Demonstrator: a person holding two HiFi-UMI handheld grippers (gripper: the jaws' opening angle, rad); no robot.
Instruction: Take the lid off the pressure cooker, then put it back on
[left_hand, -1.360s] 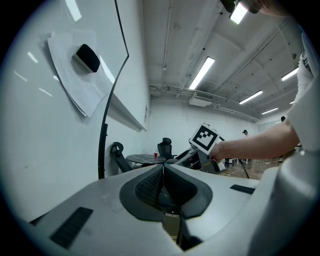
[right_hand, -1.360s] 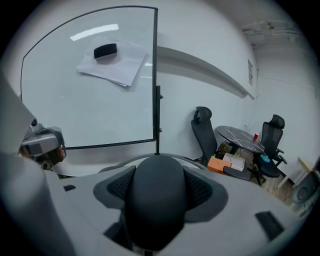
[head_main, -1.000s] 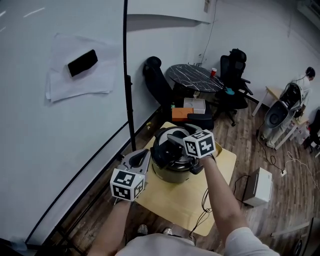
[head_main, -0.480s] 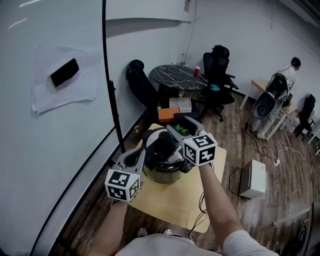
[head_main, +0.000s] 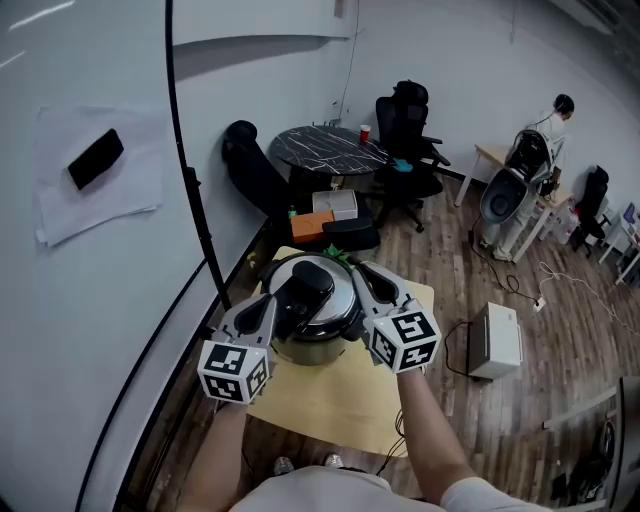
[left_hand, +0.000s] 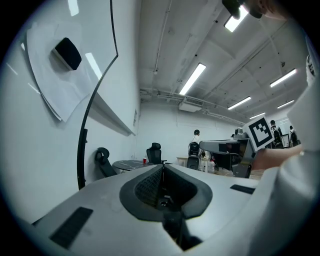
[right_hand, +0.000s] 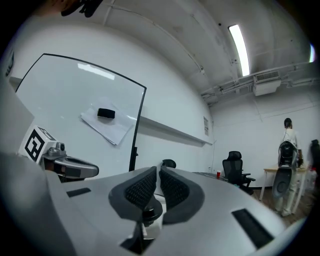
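The left gripper (head_main: 268, 303) and right gripper (head_main: 360, 270) are moulded in smooth grey, each fitted with 1 white cube (head_main: 232, 372) printed with black square markers. Black textured pads (left_hand: 147, 187) are set inside the jaws, and a pale shirt (head_main: 320, 490) is worn.

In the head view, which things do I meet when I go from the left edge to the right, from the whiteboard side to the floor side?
In order: black eraser → left claw → pressure cooker lid → right claw → white box.
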